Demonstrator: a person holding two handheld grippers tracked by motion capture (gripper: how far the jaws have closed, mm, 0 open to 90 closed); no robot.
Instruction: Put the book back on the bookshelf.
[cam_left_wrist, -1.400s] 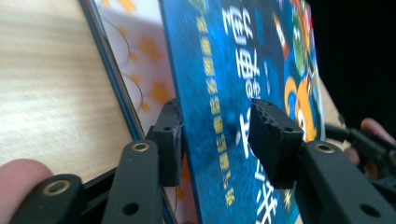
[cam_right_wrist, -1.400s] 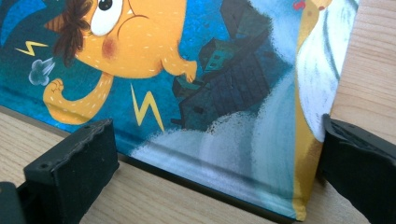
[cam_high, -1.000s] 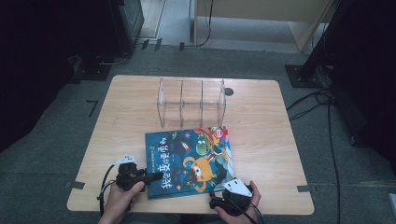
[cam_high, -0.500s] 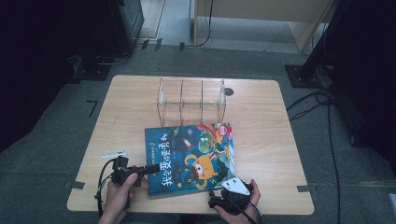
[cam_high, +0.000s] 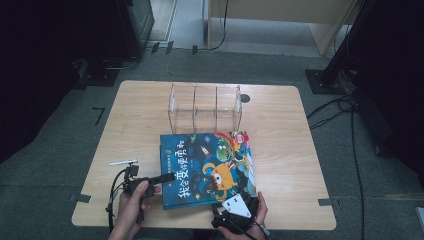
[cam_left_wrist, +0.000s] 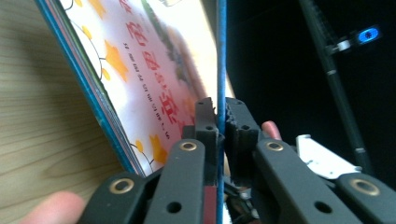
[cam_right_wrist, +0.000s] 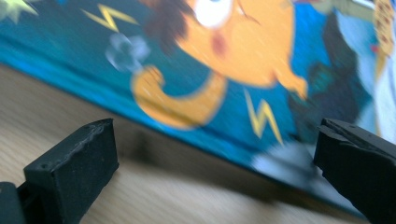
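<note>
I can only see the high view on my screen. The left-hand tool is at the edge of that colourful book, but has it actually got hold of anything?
Observer: Yes. In the left gripper view the left gripper is shut on the book's front cover, which shows edge-on as a thin blue line between the fingers.
Operator: Is the cover lifted off the pages?
Observer: It is. A white inside page with yellow stars and printed text is exposed beside it.
Operator: And the other tool, near the bottom edge?
Observer: In the right gripper view the right gripper is open, its fingers wide apart, facing the book just above the wooden table.
</note>
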